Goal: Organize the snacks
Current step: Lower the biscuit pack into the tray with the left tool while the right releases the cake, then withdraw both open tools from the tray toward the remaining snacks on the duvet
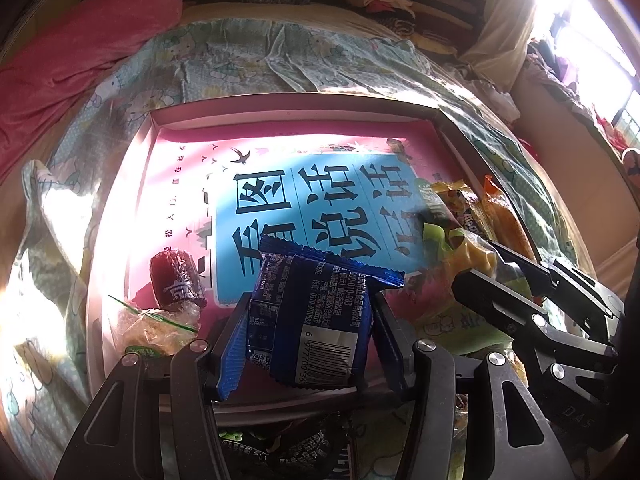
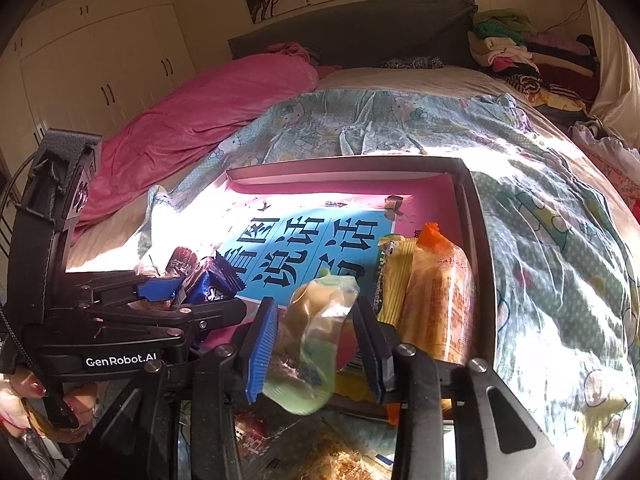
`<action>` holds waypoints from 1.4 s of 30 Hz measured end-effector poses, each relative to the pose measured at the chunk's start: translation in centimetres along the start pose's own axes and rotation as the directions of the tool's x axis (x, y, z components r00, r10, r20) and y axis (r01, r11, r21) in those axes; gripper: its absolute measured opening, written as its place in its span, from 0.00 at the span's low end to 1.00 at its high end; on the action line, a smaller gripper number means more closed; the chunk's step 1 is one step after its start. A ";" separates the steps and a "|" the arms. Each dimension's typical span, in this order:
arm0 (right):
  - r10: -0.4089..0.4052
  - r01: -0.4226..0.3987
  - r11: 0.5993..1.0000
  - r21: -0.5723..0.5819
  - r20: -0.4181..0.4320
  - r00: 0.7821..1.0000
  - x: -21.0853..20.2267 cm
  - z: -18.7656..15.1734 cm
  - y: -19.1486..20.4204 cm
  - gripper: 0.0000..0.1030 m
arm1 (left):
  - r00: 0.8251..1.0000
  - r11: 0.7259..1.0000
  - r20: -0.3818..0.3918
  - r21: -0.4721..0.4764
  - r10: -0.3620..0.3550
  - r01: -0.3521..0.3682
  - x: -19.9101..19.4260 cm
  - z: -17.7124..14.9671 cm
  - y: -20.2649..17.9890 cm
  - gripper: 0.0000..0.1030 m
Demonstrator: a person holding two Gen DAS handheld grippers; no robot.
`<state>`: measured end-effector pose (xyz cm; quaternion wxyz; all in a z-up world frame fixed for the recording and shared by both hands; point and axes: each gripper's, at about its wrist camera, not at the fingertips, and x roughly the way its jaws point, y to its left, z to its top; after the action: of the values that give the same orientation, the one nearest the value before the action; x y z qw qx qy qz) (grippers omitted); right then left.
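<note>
Over pink tray (image 1: 420,136), your left gripper (image 1: 310,340) clamps glossy blue barcode-printed packet (image 1: 316,320); your right gripper (image 2: 316,344) pinches crinkled yellow-green wrapper (image 2: 320,320).

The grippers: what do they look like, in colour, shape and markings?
Both grippers, left and right, are black angular metal linkages with silver rivets. The fingers carry blue ribbed pads. White "GenRobot.AI" lettering marks the left one, and a black cable runs beside it.
</note>
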<state>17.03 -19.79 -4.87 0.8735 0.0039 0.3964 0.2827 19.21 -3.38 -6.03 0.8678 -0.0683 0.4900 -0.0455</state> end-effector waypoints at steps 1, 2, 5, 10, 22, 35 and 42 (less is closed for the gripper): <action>0.001 -0.002 1.000 0.002 0.002 1.000 -0.1 0.0 0.0 0.40 | 1.000 1.000 -0.001 0.000 0.000 0.000 0.0 0.0 0.0 0.56; 0.004 -0.004 1.000 0.003 0.005 1.000 -0.2 0.0 0.0 0.41 | 1.000 1.000 -0.002 0.001 0.001 -0.001 0.0 0.0 0.0 0.56; 0.005 -0.006 1.000 0.005 0.010 1.000 -0.4 0.0 0.1 0.42 | 1.000 1.000 -0.007 0.003 0.004 -0.004 0.0 0.0 -0.1 0.56; 0.017 -0.018 1.000 0.024 0.024 1.000 -0.9 0.2 -0.2 0.43 | 1.000 1.000 -0.014 -0.001 0.008 -0.008 0.1 0.2 0.0 0.56; 0.055 -0.058 0.996 0.070 0.038 0.998 -1.5 0.3 -0.7 0.47 | 1.000 1.000 -0.007 0.008 0.028 -0.028 -0.1 0.2 -0.1 0.58; 0.054 -0.056 0.997 0.053 0.043 0.998 -1.8 0.3 -0.2 0.47 | 0.999 0.999 0.015 0.007 0.033 -0.033 -1.3 0.4 0.0 0.58; 0.056 -0.059 0.997 0.054 0.054 0.997 -2.2 0.4 -0.3 0.52 | 0.999 0.999 0.037 -0.009 0.031 -0.031 -2.5 0.5 0.5 0.61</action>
<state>16.32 -21.08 -3.17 0.8745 0.0470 0.3809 0.2964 18.32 -2.52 -3.73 0.8772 -0.0650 0.4748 -0.0289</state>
